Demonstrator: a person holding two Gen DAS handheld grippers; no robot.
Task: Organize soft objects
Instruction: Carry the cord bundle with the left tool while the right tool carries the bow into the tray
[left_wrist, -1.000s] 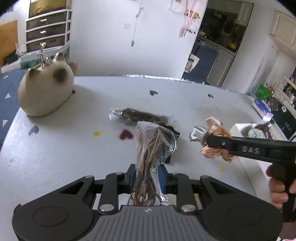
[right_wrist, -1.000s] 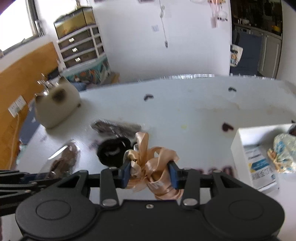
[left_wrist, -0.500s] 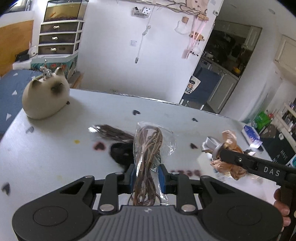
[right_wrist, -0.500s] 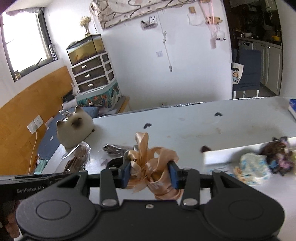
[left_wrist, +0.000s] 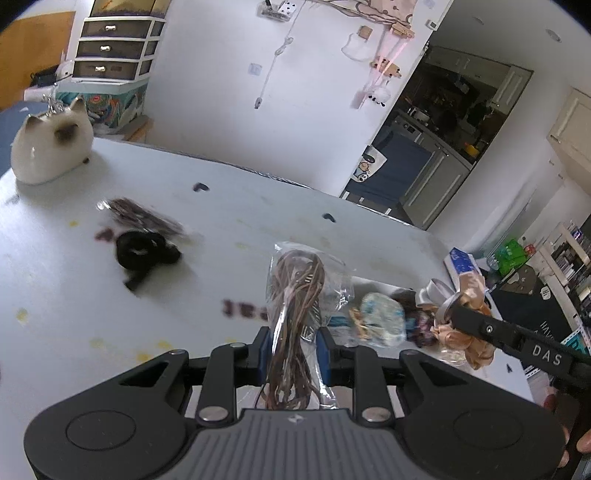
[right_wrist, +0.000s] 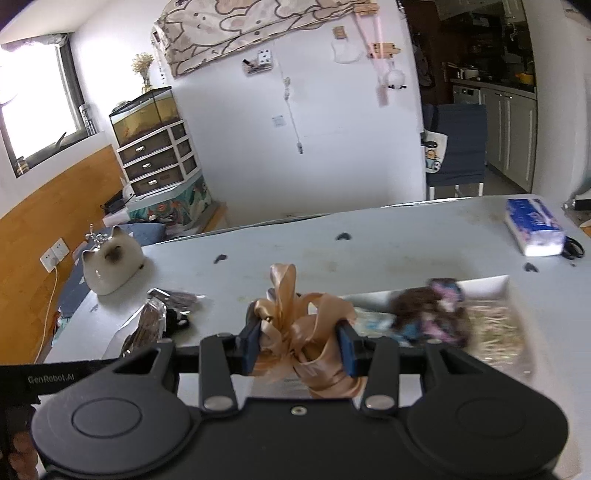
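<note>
My left gripper (left_wrist: 291, 347) is shut on a clear bag of brown cord (left_wrist: 295, 295), held above the table near the white tray's left end. My right gripper (right_wrist: 299, 339) is shut on a peach ribbon bow (right_wrist: 295, 317), held above the white tray (right_wrist: 506, 282); the bow also shows in the left wrist view (left_wrist: 469, 291). The tray holds a pale blue scrunchie (left_wrist: 382, 317), a dark patterned scrunchie (right_wrist: 432, 310) and a straw-coloured bundle (right_wrist: 498, 328). A black scrunchie (left_wrist: 144, 249) and a second bag of dark cord (left_wrist: 144, 218) lie on the table to the left.
A ceramic cat figure (left_wrist: 51, 147) stands at the table's far left corner. A blue and white tissue pack (right_wrist: 535, 229) lies at the far right beyond the tray. The white table (left_wrist: 240, 206) has small dark heart marks.
Both grippers have moved right with their loads, from over the black scrunchie toward the tray. The tray's contents have come into view under them.
</note>
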